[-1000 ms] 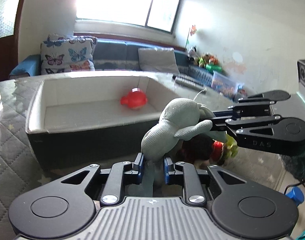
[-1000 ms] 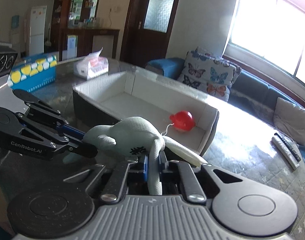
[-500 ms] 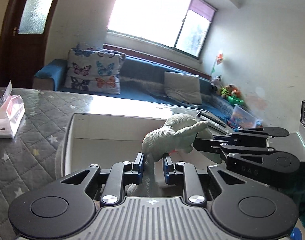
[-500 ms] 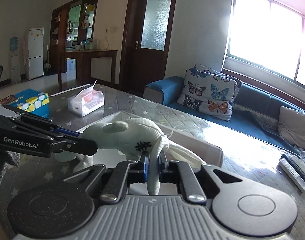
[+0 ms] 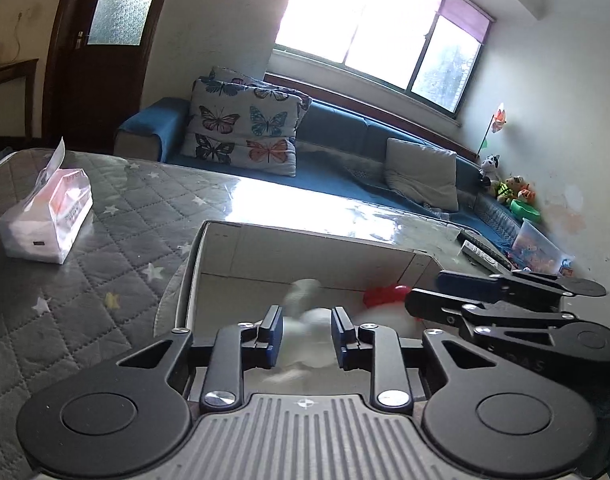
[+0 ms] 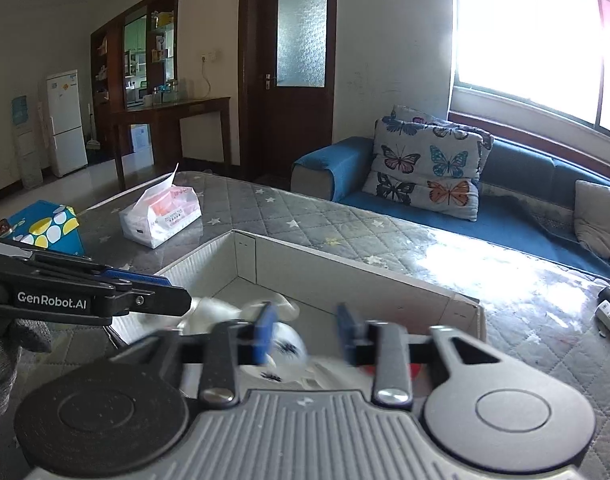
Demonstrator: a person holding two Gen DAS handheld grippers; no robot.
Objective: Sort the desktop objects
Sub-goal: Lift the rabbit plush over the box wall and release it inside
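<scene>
- Our left gripper (image 5: pixel 303 334) and right gripper (image 6: pixel 305 336) both hang with jaws spread, gripping nothing.
- The blurred pale grey plush toy (image 5: pixel 305 312) is inside the white open cardboard box (image 5: pixel 317 248), beside a red round toy (image 5: pixel 385 294).

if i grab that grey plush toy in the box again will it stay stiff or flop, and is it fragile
The plush toy looks knitted and soft, so it would probably sag around the fingers rather than hold shape. It is motion-blurred inside the box below both open grippers, seemingly mid-drop, so likely not fragile. With limbs, it seems unlikely to roll.
</scene>
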